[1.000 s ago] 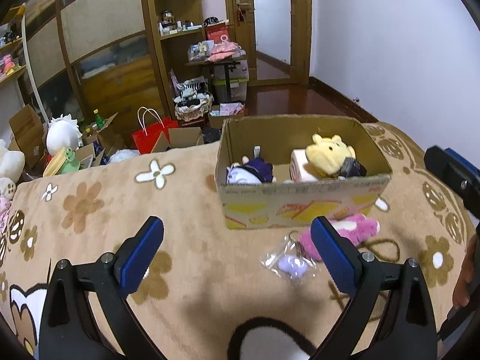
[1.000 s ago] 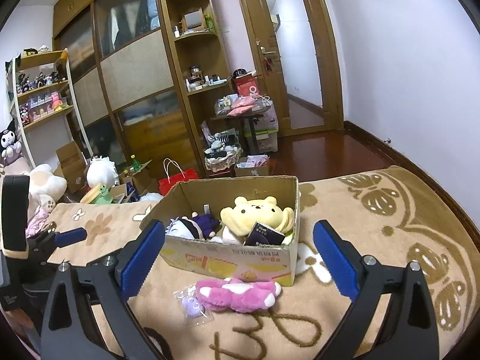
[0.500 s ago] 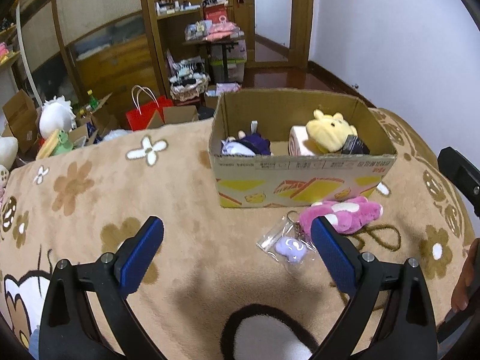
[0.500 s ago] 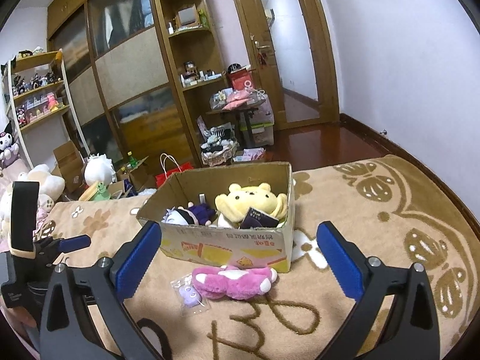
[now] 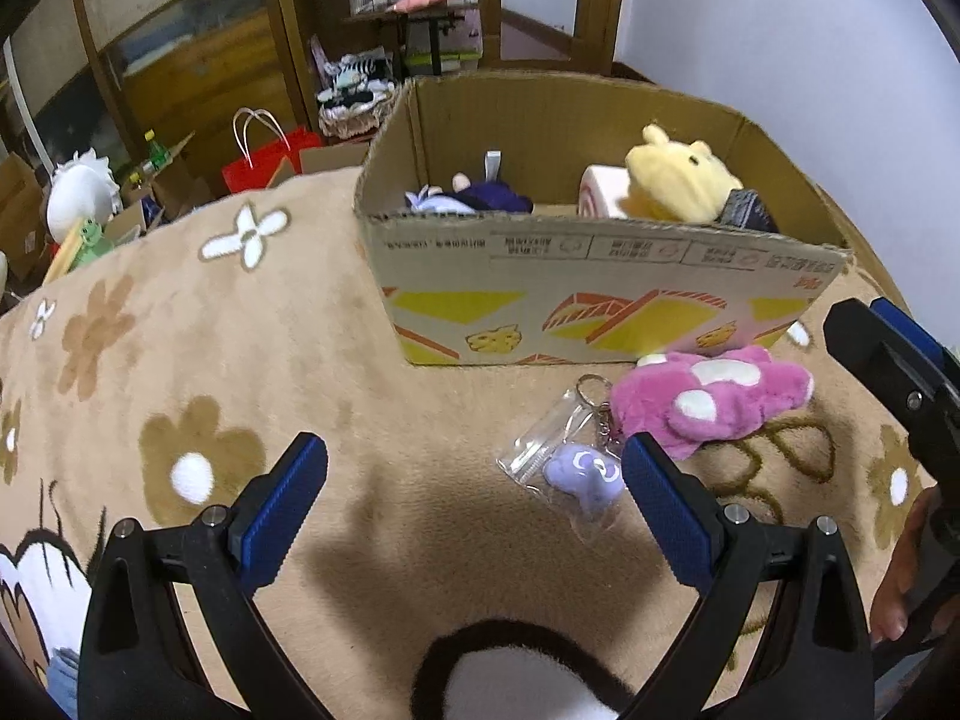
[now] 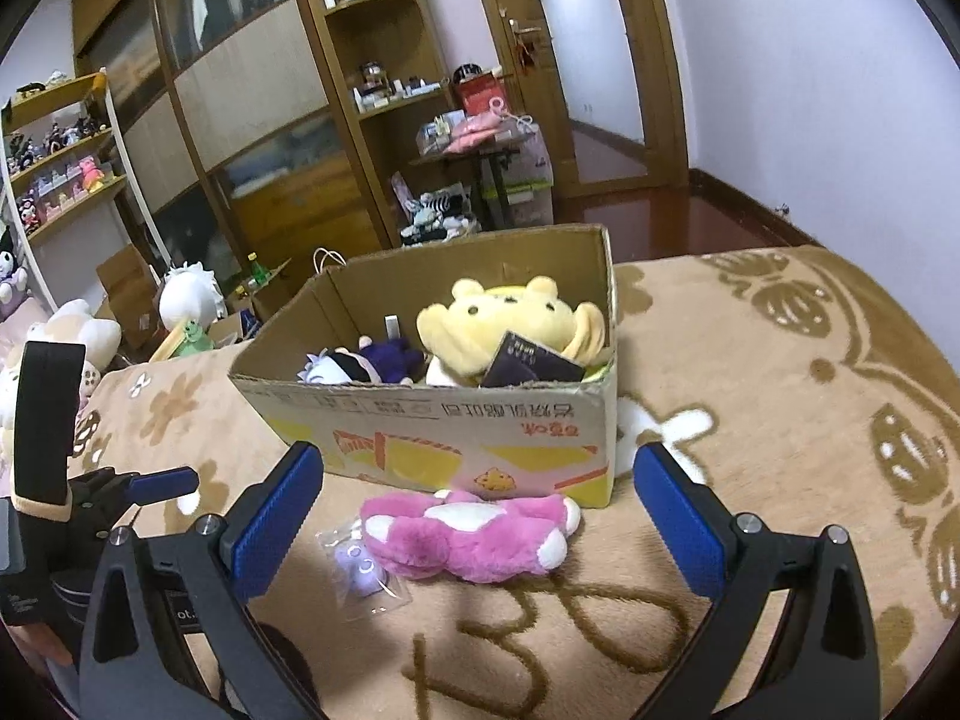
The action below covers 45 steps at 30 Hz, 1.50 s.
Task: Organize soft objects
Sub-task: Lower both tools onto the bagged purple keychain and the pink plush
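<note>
A cardboard box point(image 5: 600, 294) point(image 6: 456, 438) stands on the tan flowered blanket, holding a yellow plush point(image 5: 678, 180) point(image 6: 510, 324) and a dark purple doll point(image 5: 474, 201) point(image 6: 366, 363). In front of the box lie a pink plush point(image 5: 708, 402) point(image 6: 474, 534) and a small purple keychain toy in a clear bag point(image 5: 582, 471) point(image 6: 357, 564). My left gripper point(image 5: 474, 510) hovers open just before the keychain toy, which lies by its right finger. My right gripper point(image 6: 480, 516) is open, its fingers either side of the pink plush and short of it.
The blanket point(image 5: 240, 372) spreads left and toward me. Beyond its far edge are a red bag point(image 5: 264, 156), cartons, white plush toys point(image 6: 192, 294) and wooden shelving point(image 6: 372, 120). The right gripper's body point(image 5: 888, 372) shows at the right edge of the left view.
Both grippers have moved forward and lower toward the box; the pink plush and keychain toy now look larger and closer. Both stay open; nothing has been grasped.
</note>
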{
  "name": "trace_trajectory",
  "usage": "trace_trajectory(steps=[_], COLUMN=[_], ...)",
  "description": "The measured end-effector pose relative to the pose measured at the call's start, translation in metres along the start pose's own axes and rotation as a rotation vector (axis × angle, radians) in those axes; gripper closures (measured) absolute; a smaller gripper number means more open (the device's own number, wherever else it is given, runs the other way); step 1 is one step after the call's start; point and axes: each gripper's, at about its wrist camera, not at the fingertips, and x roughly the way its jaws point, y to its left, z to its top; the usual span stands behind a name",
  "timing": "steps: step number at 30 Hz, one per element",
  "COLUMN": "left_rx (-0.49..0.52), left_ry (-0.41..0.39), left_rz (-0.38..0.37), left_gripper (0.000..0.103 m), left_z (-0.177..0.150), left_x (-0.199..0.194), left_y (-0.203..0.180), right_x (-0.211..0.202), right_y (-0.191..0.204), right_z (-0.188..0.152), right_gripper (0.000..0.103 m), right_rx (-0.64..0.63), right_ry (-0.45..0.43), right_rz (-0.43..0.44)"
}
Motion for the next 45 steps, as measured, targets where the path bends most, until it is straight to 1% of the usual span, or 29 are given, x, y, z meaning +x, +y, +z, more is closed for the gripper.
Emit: trace_trajectory(steps=[8, 14, 21, 26, 34, 38, 45], left_rx=[-0.019, -0.046, -0.038, -0.022, -0.039, -0.045, -0.042], left_ry=[0.052, 0.095, 0.143, 0.153, 0.163, 0.164, 0.158], left_rz=[-0.012, -0.048, -0.086, -0.085, -0.099, -0.106, -0.107], left_gripper=[0.005, 0.005, 0.005, 0.005, 0.005, 0.005, 0.005], left_z=[0.002, 0.004, 0.005, 0.006, 0.01, 0.011, 0.004], left_x=[0.024, 0.04, 0.056, 0.063, 0.071, 0.075, 0.077], left_y=[0.001, 0.004, 0.002, -0.001, 0.006, 0.012, 0.007], right_x=[0.027, 0.043, 0.059, 0.07, 0.078, 0.078, 0.077], right_y=[-0.002, -0.006, -0.012, -0.014, -0.022, -0.02, -0.02], right_z=[-0.007, -0.013, -0.02, -0.027, -0.032, -0.032, -0.032], right_gripper=[0.0, 0.0, 0.0, 0.0, 0.0, 0.0, 0.0], right_rx=[0.004, 0.018, 0.055, 0.071, 0.138, 0.145, 0.156], right_ry=[0.055, 0.097, 0.148, 0.187, 0.219, 0.224, 0.235], right_rz=[0.002, 0.011, 0.032, 0.042, 0.081, 0.084, 0.089])
